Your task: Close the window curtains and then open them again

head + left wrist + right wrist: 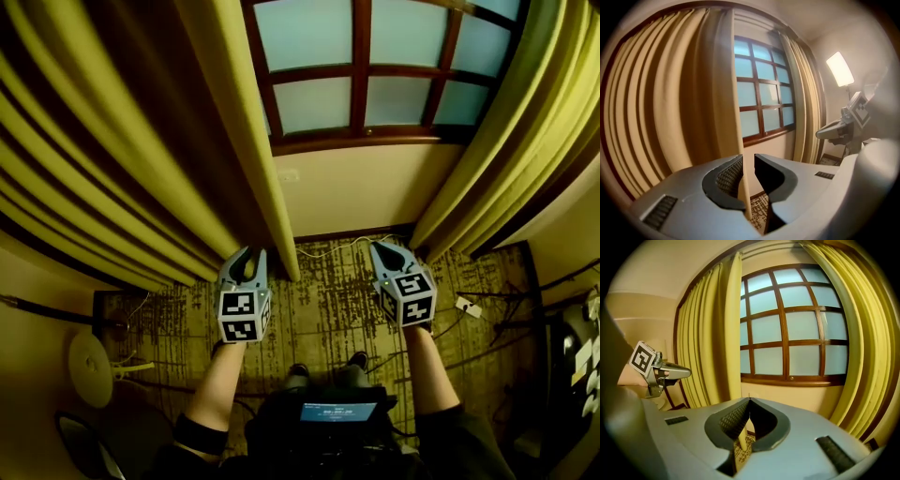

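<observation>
Two curtains hang parted, left curtain (234, 141) and right curtain (506, 141), leaving the window (361, 66) bare between their inner edges. The left hand-held gripper (747, 161) stands narrowly apart, the left edge seemingly in its gap, not visibly pinched. The right hand-held gripper (749, 401) is closed and empty above patterned carpet (328, 300).
</observation>
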